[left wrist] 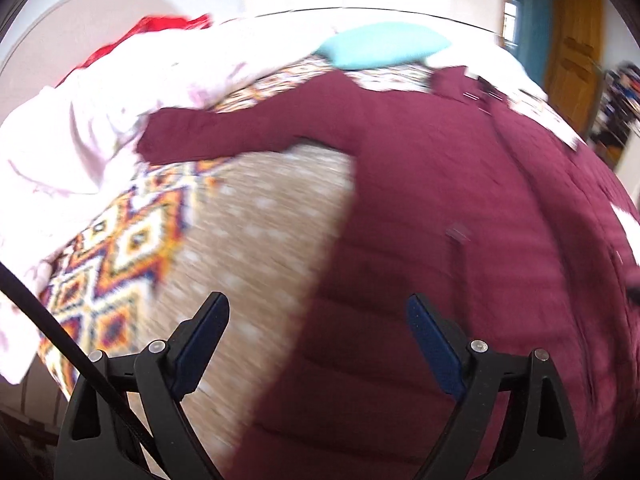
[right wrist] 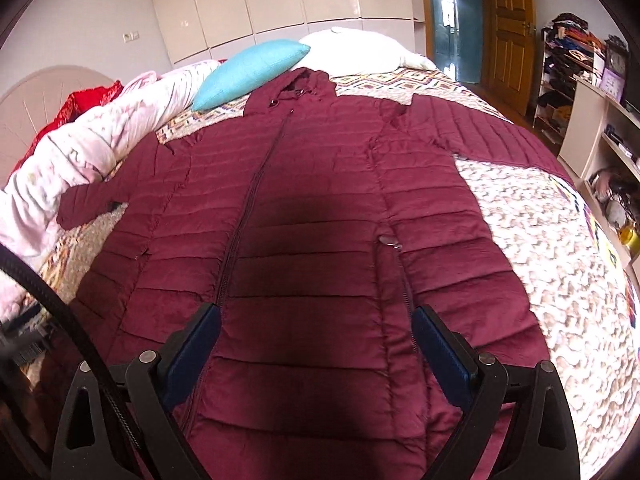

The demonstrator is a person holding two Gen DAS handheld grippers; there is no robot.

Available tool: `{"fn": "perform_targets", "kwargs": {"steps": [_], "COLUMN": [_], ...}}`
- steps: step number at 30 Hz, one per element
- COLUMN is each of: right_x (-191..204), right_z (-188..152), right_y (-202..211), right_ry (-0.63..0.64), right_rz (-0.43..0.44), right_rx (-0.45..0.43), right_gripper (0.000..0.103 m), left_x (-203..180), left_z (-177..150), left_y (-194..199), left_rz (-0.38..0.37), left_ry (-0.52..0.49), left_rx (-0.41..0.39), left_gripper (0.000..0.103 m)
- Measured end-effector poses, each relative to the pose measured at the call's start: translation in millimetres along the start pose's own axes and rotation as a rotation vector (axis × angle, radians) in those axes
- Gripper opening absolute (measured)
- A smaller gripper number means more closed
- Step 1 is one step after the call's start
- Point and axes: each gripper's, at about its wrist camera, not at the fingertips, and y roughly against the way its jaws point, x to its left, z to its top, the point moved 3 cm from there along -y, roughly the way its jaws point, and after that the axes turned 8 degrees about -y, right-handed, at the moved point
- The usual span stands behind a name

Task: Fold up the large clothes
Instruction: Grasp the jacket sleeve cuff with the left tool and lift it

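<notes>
Bedroom, with a bed [right wrist: 532, 240] under a patterned coverlet as the working surface. Spread flat over the coverlet, front up and zipped: a maroon quilted jacket [right wrist: 312, 208], hood toward the far end of the bed. Just beyond the hood, a turquoise cushion [right wrist: 250, 72] and a white pillow [right wrist: 356, 48]. To the jacket's left, a rolled pale pink duvet [right wrist: 80, 152] touching the left sleeve's cuff, with red fabric [right wrist: 86, 100] behind it. To the jacket's right, a broad stretch of bare coverlet running to the bed's edge, then open shelves [right wrist: 568, 68] and a wooden door [right wrist: 510, 28].

Left gripper [left wrist: 318, 308] above the jacket's left side edge, fingers [left wrist: 200, 344] spread, pinching nothing; that view blurred. Right gripper [right wrist: 316, 316] over the jacket's lower front, fingers [right wrist: 440, 356] spread apart, nothing between them.

No legible writing or brand marks anywhere.
</notes>
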Motion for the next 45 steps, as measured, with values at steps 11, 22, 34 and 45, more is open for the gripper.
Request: {"fn": "perform_targets", "kwargs": {"steps": [11,22,34,45], "right_x": [25,72,75,71], "right_z": [-4,-5,-6,-6], "right_y": [-45,-72,-81,-81], "right_ry": [0.036,0.095,0.104,0.088], "right_rz": [0.015,0.121,0.131,0.159], "right_rx": [0.013,0.01,0.015,0.012], "right_gripper": [0.099,0.101,0.103,0.103], "left_x": [176,226,232,117], "left_z": [88,136,170,236], "left_y": [-107,-202,-233,-105], "left_rz": [-0.016,-0.186,-0.065,-0.202], "left_ry": [0.396,0.575,0.64,0.356], "left_rx": [0.065,0.073,0.074,-0.168], "left_gripper": [0.067,0.059,0.019,0.009]}}
